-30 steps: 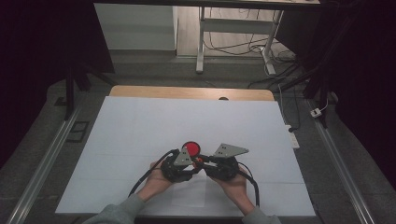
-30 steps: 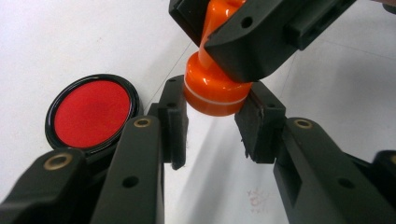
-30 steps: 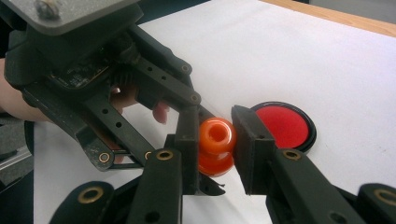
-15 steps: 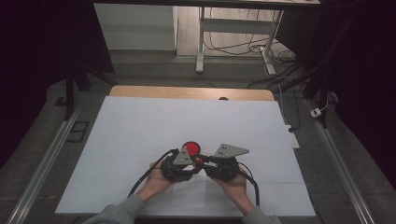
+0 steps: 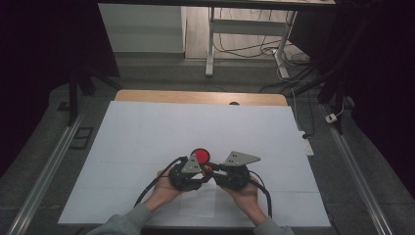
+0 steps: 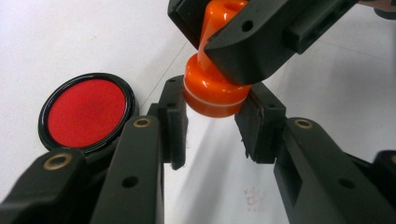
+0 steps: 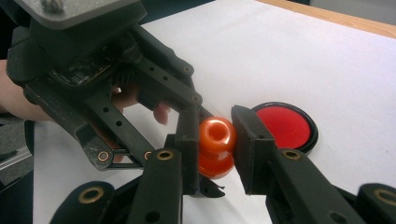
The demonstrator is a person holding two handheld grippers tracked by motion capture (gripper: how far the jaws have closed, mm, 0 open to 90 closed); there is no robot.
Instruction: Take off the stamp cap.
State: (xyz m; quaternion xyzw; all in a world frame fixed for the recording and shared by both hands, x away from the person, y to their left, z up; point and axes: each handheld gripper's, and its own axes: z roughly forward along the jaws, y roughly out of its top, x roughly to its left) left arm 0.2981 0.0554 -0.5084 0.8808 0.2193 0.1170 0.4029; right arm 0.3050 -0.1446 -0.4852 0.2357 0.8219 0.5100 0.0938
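Both my grippers clamp the stamp: left on its base, right on the knob; keep it upright beside the pad.

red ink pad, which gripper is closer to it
Left. The left gripper has the red ink pad right beside its jaw. The right gripper sits farther off, across the orange stamp both grippers clamp.
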